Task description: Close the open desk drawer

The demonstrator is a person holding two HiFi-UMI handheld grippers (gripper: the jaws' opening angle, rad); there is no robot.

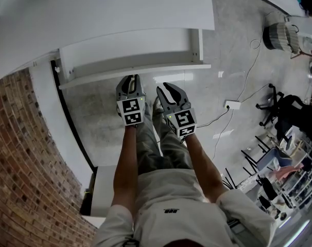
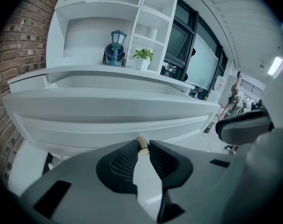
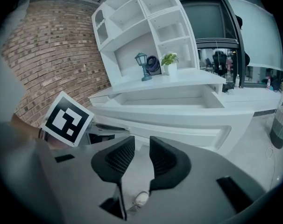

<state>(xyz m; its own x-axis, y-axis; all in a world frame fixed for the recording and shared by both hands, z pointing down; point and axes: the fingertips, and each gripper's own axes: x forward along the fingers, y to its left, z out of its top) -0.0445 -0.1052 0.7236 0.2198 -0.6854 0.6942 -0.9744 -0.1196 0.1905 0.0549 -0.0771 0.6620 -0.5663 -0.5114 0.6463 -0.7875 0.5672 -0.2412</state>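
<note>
The white desk (image 1: 94, 19) has its drawer (image 1: 135, 72) pulled out towards me, its inside showing from above. My left gripper (image 1: 129, 80) reaches the drawer front (image 2: 109, 108). There it (image 2: 142, 146) is shut on the small brass knob (image 2: 142, 142), which sits pinched between its tips. My right gripper (image 1: 171, 89) hangs just to the right and a little back from the drawer front (image 3: 179, 120). Its (image 3: 142, 146) jaws stand a narrow gap apart with nothing between them; only floor and a shoe show through.
A brick wall (image 1: 17, 153) runs along the left. White shelves above the desk hold a blue jug (image 2: 114, 50), a potted plant (image 3: 169, 59) and a lantern (image 3: 141, 59). On the floor to the right are a power strip (image 1: 232, 105), a chair base (image 1: 279, 112) and a basket (image 1: 282, 35).
</note>
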